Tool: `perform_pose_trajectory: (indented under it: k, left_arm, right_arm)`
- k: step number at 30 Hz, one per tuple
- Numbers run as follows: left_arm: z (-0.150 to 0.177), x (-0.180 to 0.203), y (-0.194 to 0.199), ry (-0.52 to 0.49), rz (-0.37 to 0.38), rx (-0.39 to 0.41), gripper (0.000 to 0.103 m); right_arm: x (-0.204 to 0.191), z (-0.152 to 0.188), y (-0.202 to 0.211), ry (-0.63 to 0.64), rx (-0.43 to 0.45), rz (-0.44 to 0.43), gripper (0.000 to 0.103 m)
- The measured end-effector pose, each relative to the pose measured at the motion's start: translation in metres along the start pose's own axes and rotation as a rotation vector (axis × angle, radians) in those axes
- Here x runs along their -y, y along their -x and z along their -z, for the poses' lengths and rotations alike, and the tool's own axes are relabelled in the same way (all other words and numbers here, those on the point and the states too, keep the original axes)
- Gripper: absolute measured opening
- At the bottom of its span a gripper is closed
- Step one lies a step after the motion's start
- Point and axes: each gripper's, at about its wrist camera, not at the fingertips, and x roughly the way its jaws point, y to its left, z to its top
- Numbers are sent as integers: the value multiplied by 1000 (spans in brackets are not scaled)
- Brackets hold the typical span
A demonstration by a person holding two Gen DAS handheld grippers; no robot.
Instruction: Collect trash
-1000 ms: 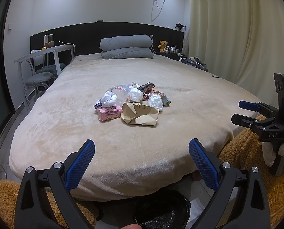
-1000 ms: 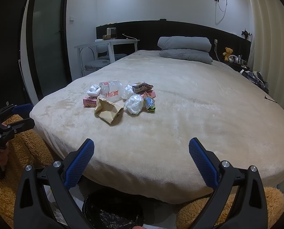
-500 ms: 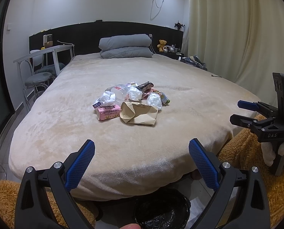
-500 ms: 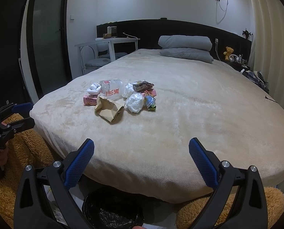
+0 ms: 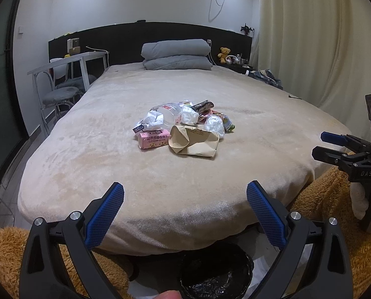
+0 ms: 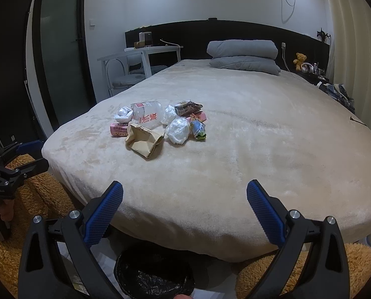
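Both the left hand-held gripper (image 5: 185, 199) and right hand-held gripper (image 6: 185, 198) are hovering with fingers spread apart, gripping nothing, before the bed (image 5: 260, 149), where the trash pile (image 5: 185, 129) is lying.

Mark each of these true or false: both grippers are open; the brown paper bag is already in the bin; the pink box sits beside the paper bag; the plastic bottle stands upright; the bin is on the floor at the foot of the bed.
1. Both the left gripper and right gripper are open. True.
2. The brown paper bag is in the bin. False: it lies on the bed.
3. The pink box sits beside the paper bag. True.
4. The plastic bottle stands upright. False: it lies on its side.
5. The bin is on the floor at the bed's foot. True.
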Motion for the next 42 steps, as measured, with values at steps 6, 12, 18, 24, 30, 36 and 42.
perform_pose_trajectory:
  k: [6, 12, 18, 24, 30, 36, 42]
  left_arm:
    - [-11, -7, -13, 40, 55, -53, 97]
    - [-32, -24, -37, 113, 137, -117, 97]
    - [-65, -50, -62, 180, 165, -121, 97]
    - [-96, -71, -99, 197, 206, -155, 97]
    - [-114, -88, -149, 199, 230, -265, 97]
    - [-121, -115, -187, 213, 246, -328, 97]
    - [-117, -139, -219, 250, 317, -394, 97]
  right_arm:
    - [14, -15, -15, -46, -43, -42, 99]
    - [27, -39, -41, -49, -77, -82, 99]
    - [46, -67, -76, -94, -123, -135, 99]
    - [58, -88, -116, -128, -197, -193, 99]
    - [65, -101, -155, -175, -289, -253, 98]
    - [80, -110, -191, -263, -359, -310, 96]
    - [100, -110, -223, -358, -418, -339, 89]
